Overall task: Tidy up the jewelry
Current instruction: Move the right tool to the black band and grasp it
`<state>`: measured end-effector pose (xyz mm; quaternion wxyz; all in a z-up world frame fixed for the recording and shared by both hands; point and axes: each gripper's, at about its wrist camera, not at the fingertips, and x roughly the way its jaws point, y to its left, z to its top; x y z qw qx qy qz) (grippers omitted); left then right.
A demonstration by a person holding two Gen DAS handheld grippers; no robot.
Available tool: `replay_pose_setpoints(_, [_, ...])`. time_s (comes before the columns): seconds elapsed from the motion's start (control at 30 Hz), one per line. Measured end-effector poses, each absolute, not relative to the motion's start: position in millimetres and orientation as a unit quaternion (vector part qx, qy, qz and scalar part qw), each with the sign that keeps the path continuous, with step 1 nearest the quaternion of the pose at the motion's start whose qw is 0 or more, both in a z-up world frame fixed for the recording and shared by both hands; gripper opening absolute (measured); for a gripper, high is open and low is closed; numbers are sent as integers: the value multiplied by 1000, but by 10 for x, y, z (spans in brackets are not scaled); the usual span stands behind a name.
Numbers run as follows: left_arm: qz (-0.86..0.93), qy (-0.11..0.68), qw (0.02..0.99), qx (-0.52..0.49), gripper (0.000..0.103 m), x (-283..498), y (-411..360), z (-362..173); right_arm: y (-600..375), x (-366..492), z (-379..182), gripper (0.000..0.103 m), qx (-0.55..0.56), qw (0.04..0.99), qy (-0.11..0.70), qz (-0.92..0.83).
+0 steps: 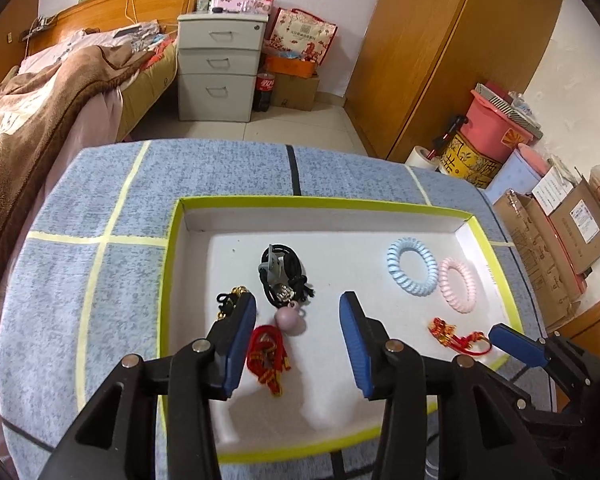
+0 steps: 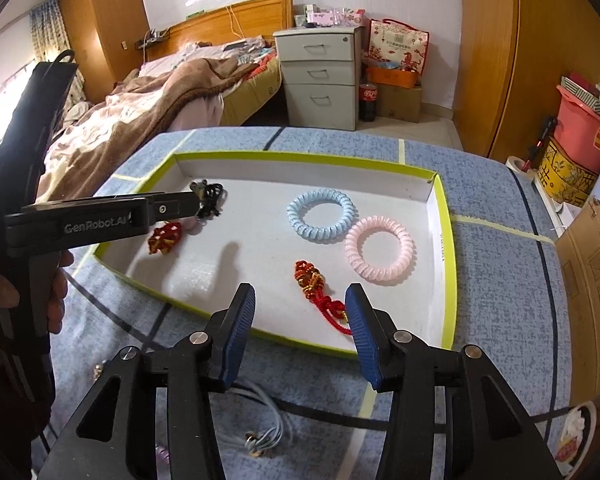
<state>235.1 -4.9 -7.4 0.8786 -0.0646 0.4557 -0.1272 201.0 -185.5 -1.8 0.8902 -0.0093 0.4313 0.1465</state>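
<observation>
Tray [image 1: 172, 248]: shallow white box lid with a yellow-green rim, lying on the blue patterned cloth [image 1: 100, 280] that covers the desk.

Contents, left half: black cord necklace [image 1: 282, 276] with a metal pendant; pink bead [image 1: 290, 320] just in front of it; red woven cord bracelet [image 1: 266, 356] nearer the front; a gold-and-black chain [image 1: 230, 300] partly hidden behind a gripper finger.

Contents, right half: blue spiral hair tie [image 2: 320, 216] and pink spiral hair tie [image 2: 379, 249], side by side and nearly touching; red knot charm with gold beads [image 2: 314, 284] in front of them.

Left gripper [image 1: 298, 344]: fingers spread wide, holding nothing, over the left group.

Right gripper [image 2: 300, 324]: fingers spread, empty, at the tray's front rim near the red knot charm.

On the cloth before the tray: a pale grey-blue cord [image 2: 264, 428].
</observation>
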Motion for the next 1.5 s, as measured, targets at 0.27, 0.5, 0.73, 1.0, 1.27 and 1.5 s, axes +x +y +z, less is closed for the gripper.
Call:
replay_pose_setpoints(0.27, [-129, 435, 889, -64, 48, 2042, 33, 101, -1903, 1818, 97, 48, 6, 896, 419, 143])
replay_pose_setpoints(0.5, [-128, 420, 896, -64, 49, 1682, 150, 147, -1973, 1589, 192, 48, 7, 903, 407, 141])
replay_pose_setpoints(0.73, [-127, 414, 898, -74, 50, 1352, 315, 134, -2093, 1321, 202, 48, 7, 905, 401, 140])
replay_pose_setpoints(1.0, [-131, 408, 900, -77, 50, 1008, 421, 71, -2208, 999, 103, 48, -3, 904, 406, 137])
replay_pose_setpoints(1.27, [-144, 419, 893, -77, 50, 754, 431, -80, -2247, 799, -72, 48, -3, 895, 425, 139])
replay_pose_setpoints(1.5, [-138, 420, 893, -85, 50, 636, 468, -140, -2237, 723, -219, 48, -6, 886, 442, 139])
